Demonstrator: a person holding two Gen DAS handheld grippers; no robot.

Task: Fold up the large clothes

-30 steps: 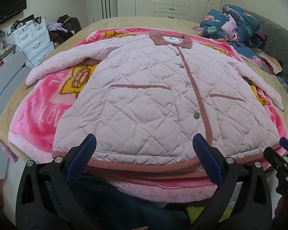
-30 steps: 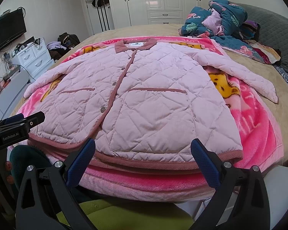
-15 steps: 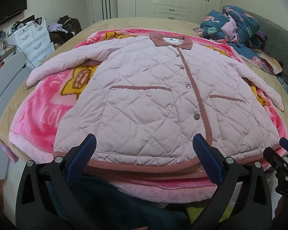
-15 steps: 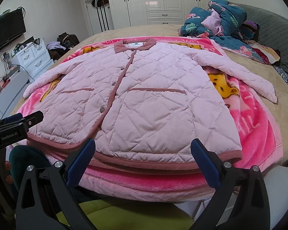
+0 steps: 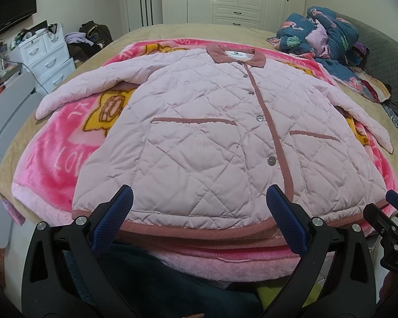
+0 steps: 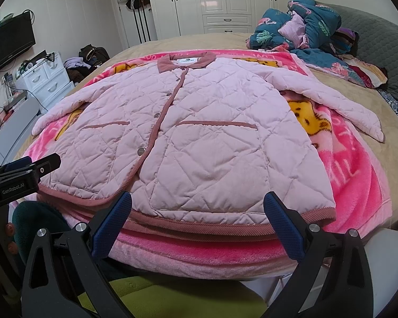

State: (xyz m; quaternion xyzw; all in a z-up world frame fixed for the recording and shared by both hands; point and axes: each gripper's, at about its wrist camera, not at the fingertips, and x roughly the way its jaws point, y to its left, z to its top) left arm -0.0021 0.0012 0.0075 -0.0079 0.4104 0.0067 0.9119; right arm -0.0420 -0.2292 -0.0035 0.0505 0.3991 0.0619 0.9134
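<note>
Where the bed (image 5: 156, 30) meets its near edge, a pink quilted jacket (image 5: 212, 143) lies flat and face up on a bright pink blanket (image 5: 55, 159), buttoned shut, collar (image 5: 236, 55) at the far end and ribbed hem (image 5: 199, 228) nearest the cameras; both sleeves are spread outward, the left sleeve (image 5: 92, 84) across the blanket, the right sleeve (image 6: 331, 100) with its cuff reaching the tan bedcover. The left gripper (image 5: 199, 222) hangs just before the hem over the jacket's left pocket (image 5: 193, 164), its blue-padded fingers (image 5: 114, 220) spread wide and grasping nothing; the right gripper (image 6: 196, 222) sits likewise before the hem near the right pocket (image 6: 215, 164), fingers (image 6: 284, 228) released and apart, empty. A heap of patterned bedding (image 6: 305, 31) lies at the far right of the bed; white wardrobes (image 6: 225, 0) stand behind; a white chest of drawers (image 5: 45, 55) is on the left.
</note>
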